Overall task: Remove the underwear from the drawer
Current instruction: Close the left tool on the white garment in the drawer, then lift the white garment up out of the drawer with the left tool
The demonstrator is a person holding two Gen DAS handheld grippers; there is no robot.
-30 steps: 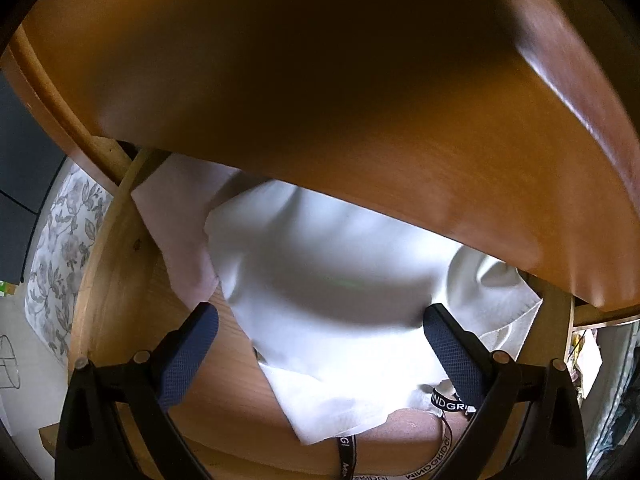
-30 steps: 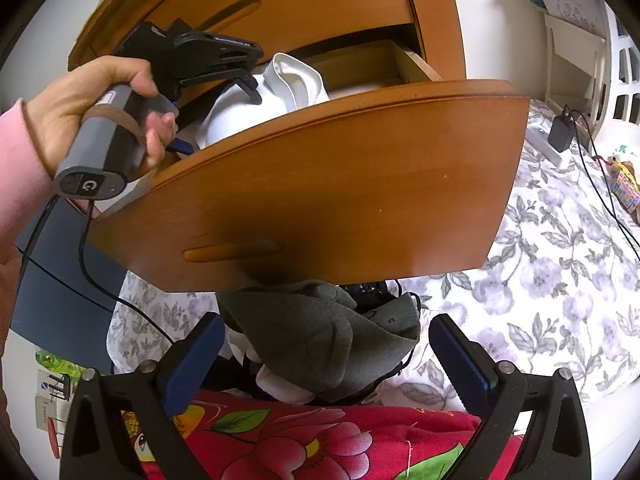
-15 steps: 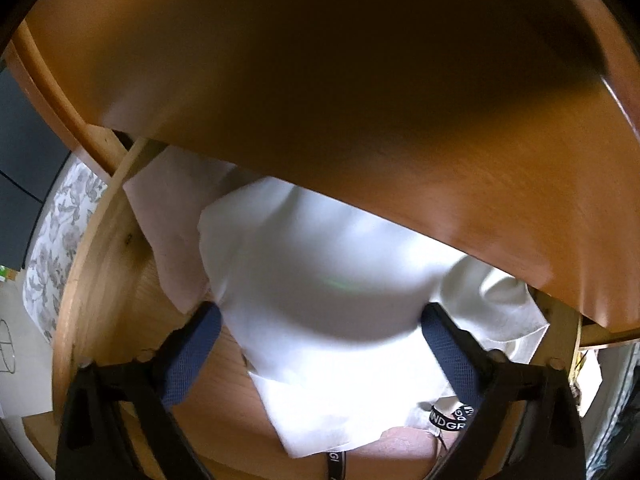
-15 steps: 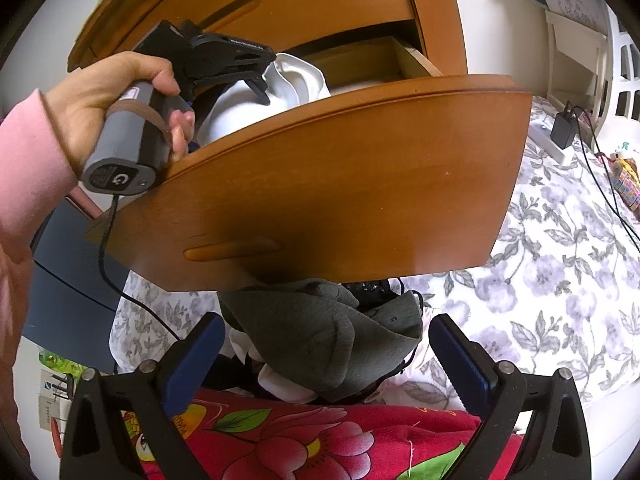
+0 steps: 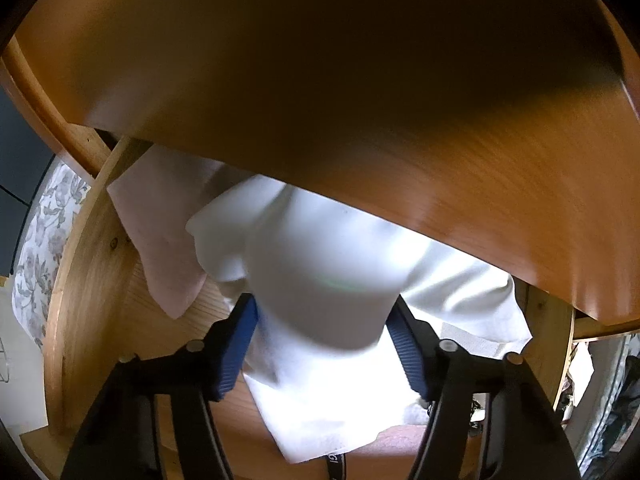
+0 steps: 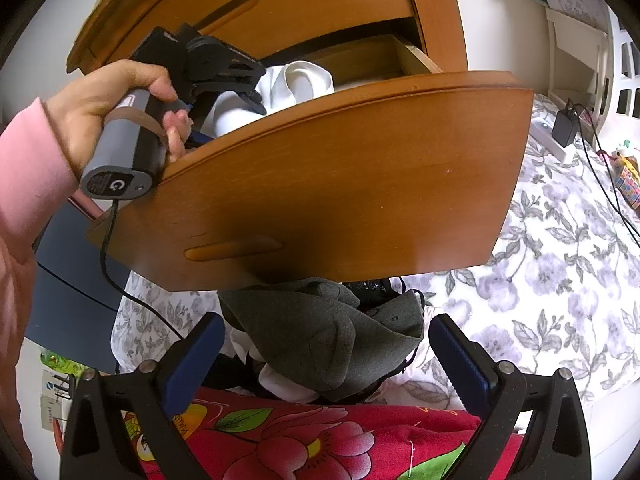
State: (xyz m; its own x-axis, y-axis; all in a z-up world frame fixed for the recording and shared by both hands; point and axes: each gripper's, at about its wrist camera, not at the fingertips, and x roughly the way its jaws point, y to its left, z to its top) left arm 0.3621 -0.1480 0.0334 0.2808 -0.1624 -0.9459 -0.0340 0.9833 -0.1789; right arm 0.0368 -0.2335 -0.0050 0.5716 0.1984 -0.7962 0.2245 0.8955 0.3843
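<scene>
Inside the open wooden drawer [image 6: 400, 184] | left gripper [image 5: 322, 340] points down, jaws closing around a bunched white underwear [image 5: 320, 280] fold, pads at both flanks | pink cloth [image 5: 168, 232] lies beside, against the side wall | upper drawer front overhangs closely | right gripper [image 6: 326, 360] gapes empty, clear below over gray garment [image 6: 320, 336]

Open wooden drawer [image 6: 360, 184] with white underwear [image 5: 328, 280] and pale pink cloth [image 5: 160, 216] inside.
</scene>
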